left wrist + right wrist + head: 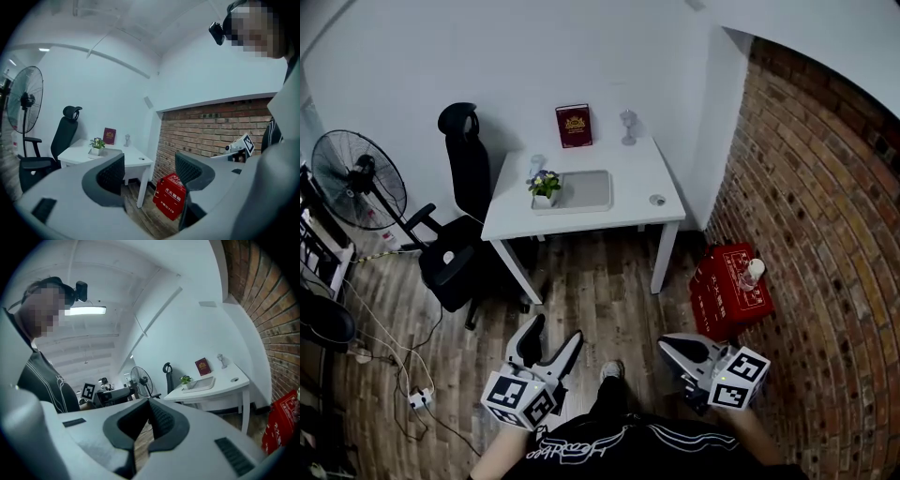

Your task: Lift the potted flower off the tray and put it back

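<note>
The potted flower (545,185), small purple blooms in a white pot, stands at the left end of a grey tray (592,192) on the white table (628,214) far ahead. It also shows in the left gripper view as the potted flower (97,144) and in the right gripper view as the potted flower (185,379) beside the tray (205,384). Both grippers are low near my body, well short of the table. My left gripper (551,339) (149,176) is open and empty. My right gripper (673,349) (149,404) is shut on nothing.
A black office chair (459,225) stands left of the table, a floor fan (356,178) further left. A red box (731,291) with a bottle on it sits by the brick wall at the right. A red book (573,125) leans at the table's back. Cables and a power strip (420,398) lie on the floor.
</note>
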The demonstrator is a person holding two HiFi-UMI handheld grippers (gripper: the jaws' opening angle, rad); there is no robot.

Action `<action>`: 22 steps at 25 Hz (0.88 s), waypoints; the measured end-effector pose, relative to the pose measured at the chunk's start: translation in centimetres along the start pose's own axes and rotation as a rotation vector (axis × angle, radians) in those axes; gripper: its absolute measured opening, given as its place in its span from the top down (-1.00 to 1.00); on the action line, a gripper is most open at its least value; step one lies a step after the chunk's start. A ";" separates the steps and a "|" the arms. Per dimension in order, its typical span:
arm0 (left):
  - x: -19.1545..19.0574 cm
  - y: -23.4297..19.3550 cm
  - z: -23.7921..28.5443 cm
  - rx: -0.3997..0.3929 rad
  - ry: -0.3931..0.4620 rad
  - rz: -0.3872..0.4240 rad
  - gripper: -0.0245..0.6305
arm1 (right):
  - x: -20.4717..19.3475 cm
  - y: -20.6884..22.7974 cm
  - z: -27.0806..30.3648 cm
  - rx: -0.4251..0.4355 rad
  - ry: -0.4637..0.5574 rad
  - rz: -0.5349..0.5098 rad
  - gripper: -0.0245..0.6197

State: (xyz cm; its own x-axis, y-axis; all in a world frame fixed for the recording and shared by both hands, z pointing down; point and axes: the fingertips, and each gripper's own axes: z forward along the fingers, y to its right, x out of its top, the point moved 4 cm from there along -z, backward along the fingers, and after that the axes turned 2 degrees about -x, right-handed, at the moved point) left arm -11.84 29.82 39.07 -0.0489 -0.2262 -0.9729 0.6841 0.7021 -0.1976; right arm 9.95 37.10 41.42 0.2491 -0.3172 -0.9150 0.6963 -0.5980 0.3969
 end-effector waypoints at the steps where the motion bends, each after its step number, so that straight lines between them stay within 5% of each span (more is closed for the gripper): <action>1: 0.3 -1.4 1.2 0.009 -0.002 -0.001 -0.10 | 0.5 1.1 1.4 0.002 -0.004 0.005 0.92; 13: 2.3 -19.2 15.8 0.089 -0.078 -0.026 -0.18 | 8.0 12.6 19.0 0.029 -0.073 0.027 0.92; 22: 0.7 -26.2 22.8 0.145 -0.171 0.048 -0.18 | 8.8 16.9 24.0 0.038 -0.100 0.047 0.92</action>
State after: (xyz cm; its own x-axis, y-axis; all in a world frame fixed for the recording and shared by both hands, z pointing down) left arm -13.21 -4.14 46.30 0.1019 -0.3145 -0.9438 0.7810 0.6129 -0.1200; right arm 7.76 6.49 41.83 0.2106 -0.4164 -0.8845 0.6592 -0.6077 0.4430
